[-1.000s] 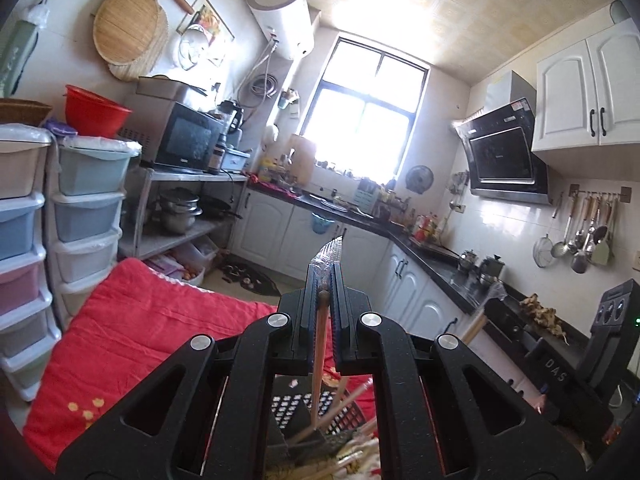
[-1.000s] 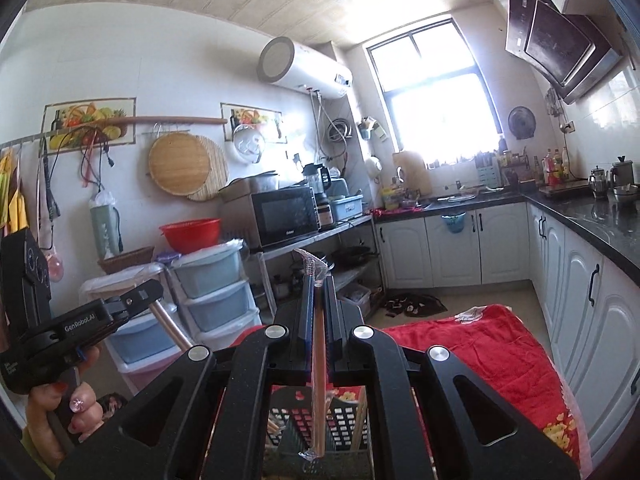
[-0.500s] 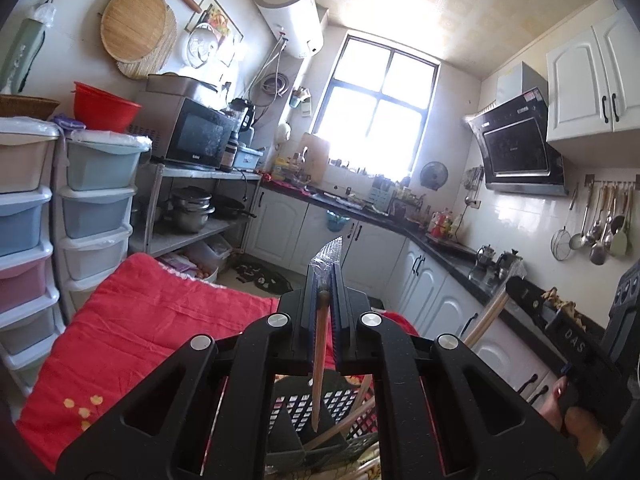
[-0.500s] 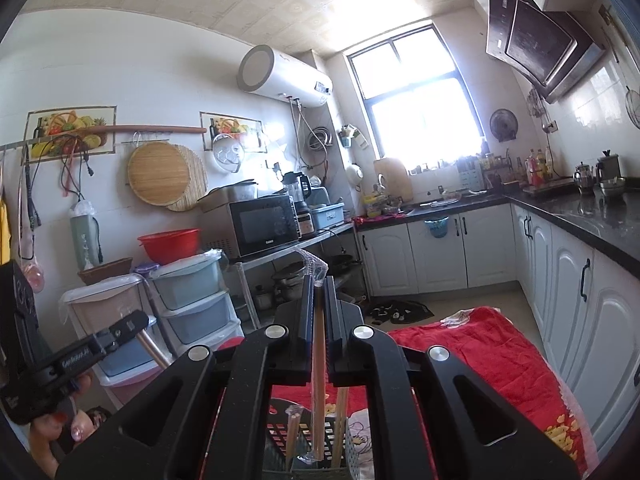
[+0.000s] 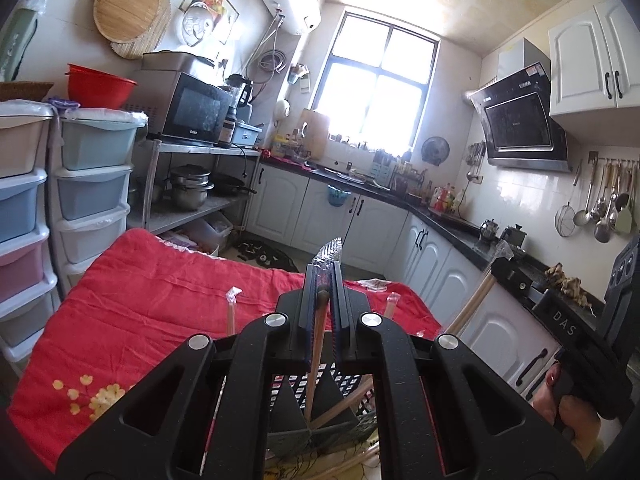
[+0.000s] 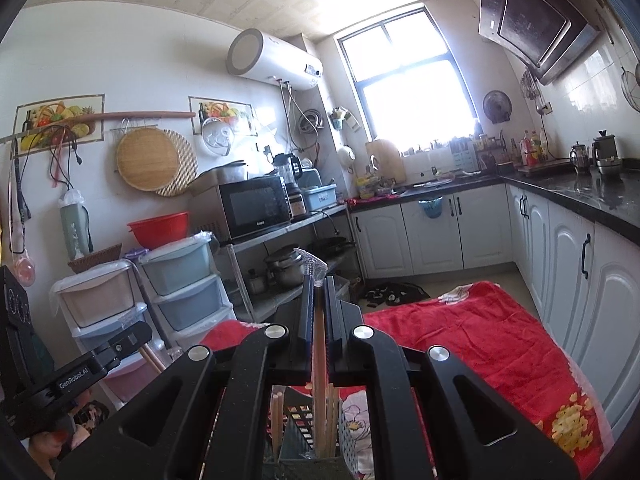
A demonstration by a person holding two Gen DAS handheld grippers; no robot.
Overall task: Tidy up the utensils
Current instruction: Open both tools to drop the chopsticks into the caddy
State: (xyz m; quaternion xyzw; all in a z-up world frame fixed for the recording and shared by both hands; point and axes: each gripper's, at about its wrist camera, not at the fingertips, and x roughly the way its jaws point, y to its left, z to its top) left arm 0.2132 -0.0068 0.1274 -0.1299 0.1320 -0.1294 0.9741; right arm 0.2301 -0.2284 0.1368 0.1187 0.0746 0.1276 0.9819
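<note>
Two wrapped wooden chopsticks, one in each gripper. Thin, pale, round sticks in crinkly clear plastic sleeves. Left chopstick (image 5: 318,344) pinched tight in left gripper (image 5: 322,280), tip down in dark plastic basket (image 5: 320,408) full of square holes. Right chopstick (image 6: 319,360) pinched tight in right gripper (image 6: 318,292), tip in the same basket beside a few more sticks. Under the basket, soft red blanket (image 5: 132,312) with yellow flowers.

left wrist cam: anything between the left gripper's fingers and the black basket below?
Only the wrapped chopstick the left gripper is shut on; it runs down into the black basket. Shown in left wrist view.
</note>
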